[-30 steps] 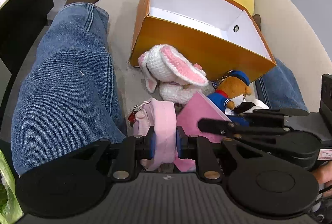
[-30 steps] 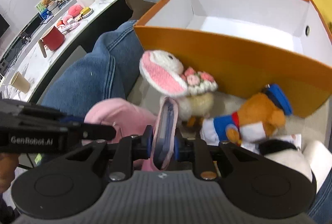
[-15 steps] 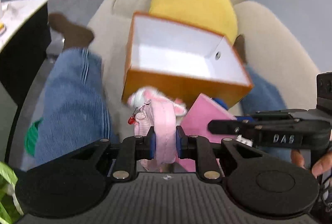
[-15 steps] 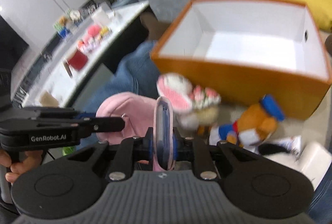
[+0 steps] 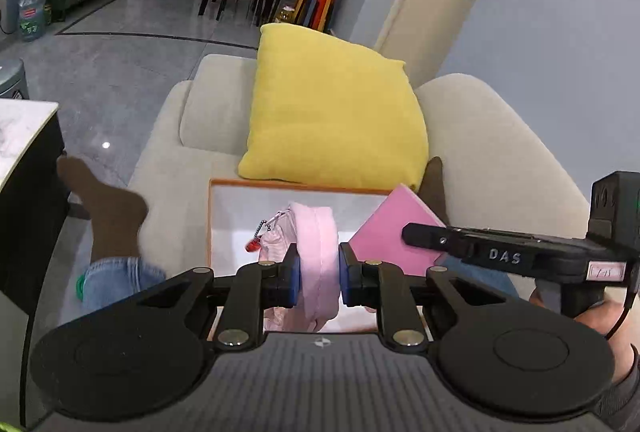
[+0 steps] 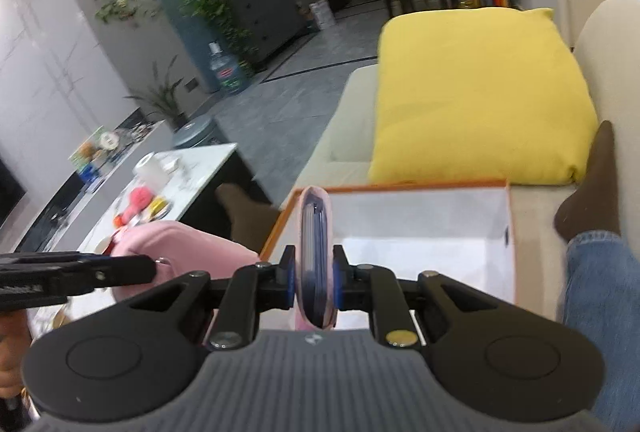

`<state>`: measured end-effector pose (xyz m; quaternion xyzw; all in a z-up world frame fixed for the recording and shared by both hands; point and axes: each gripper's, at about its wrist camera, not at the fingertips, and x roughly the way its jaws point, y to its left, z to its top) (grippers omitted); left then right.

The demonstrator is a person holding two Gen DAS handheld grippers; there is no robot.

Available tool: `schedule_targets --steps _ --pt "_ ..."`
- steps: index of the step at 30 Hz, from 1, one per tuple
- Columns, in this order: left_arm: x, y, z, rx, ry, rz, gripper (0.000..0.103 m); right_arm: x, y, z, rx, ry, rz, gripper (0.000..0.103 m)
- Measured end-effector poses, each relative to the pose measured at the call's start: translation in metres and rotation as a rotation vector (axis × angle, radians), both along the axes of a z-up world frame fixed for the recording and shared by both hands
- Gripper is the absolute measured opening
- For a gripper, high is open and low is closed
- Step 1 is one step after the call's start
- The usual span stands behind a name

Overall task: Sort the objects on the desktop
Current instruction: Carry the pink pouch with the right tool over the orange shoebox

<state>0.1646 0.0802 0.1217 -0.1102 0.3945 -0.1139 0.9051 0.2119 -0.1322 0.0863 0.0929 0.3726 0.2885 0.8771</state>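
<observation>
Above the orange box [image 5: 210, 224], both tools tilted down

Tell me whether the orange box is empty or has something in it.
Apparently empty: the orange box shows only bare white floor in the right wrist view, though the pink wallet hides part.

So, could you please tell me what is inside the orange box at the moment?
The orange box shows only bare white walls and floor; the near part is hidden behind the claws' pink pouch and pink notebook.
</observation>
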Motion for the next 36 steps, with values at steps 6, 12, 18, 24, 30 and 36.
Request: schedule_targets --steps 6,12,18,24,30,36 --pt "0.070 -0.010 -0.041 0.042 0.125 0.009 0.021 0.050 0.019 -0.030 -0.044 0.026 -0.045 0.018" --pt "0.107 -0.017 -0.091 0.122 0.199 0.008 0.021 0.089 0.030 -0.071 -0.079 0.088 -0.050 0.018" --pt "0.126 -0.020 -0.124 0.171 0.243 0.001 0.021 0.113 0.044 -0.101 -0.136 0.114 -0.034 0.018" --pt "0.136 -0.022 -0.142 0.205 0.254 -0.009 0.021 0.118 0.051 -0.122 -0.196 0.154 0.002 0.018" --pt "0.142 -0.018 -0.141 0.197 0.236 -0.007 0.021 0.119 0.045 -0.123 -0.209 0.207 0.040 0.019" --pt "0.146 -0.017 -0.135 0.226 0.152 0.025 0.021 0.126 0.046 -0.122 -0.195 0.222 0.029 0.018"
